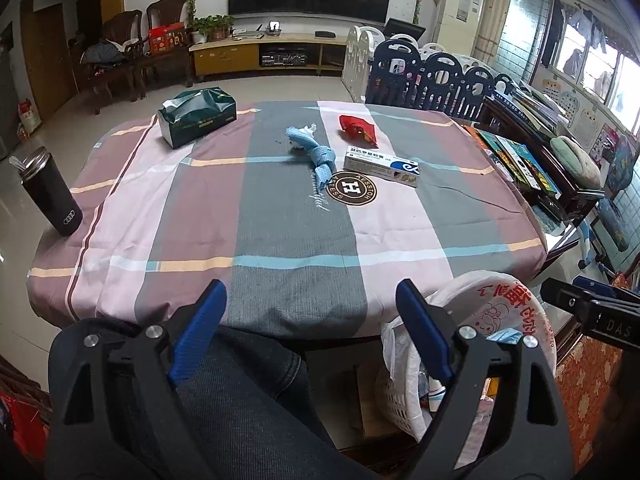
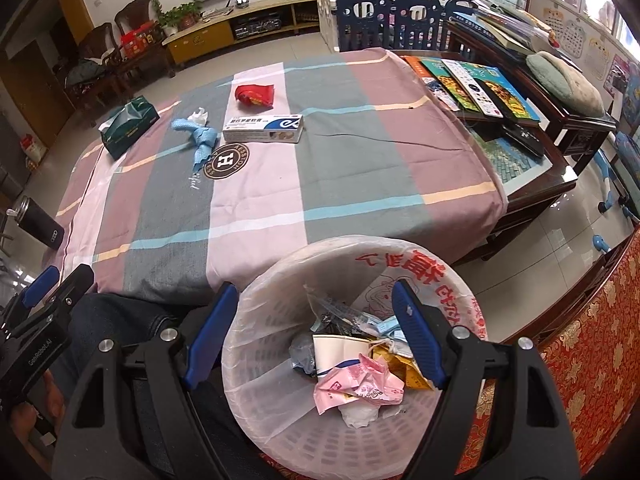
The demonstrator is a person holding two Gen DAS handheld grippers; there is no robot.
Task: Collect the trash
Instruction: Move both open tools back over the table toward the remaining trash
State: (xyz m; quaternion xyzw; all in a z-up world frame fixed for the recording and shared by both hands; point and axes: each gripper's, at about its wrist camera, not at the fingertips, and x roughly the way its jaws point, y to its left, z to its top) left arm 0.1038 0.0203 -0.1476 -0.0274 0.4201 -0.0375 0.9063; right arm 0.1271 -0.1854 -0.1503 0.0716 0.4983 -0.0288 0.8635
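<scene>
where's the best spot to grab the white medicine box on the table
Grip the box across its narrow width near the middle, coming from above. It lies flat with its long side across the cloth, so the long faces suit the pads. Keep off its left end, close to the blue rag.

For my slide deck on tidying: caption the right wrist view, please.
Open right gripper above the lined waste basket of wrappers; red wrapper, ointment box and blue cloth on the table.
</scene>
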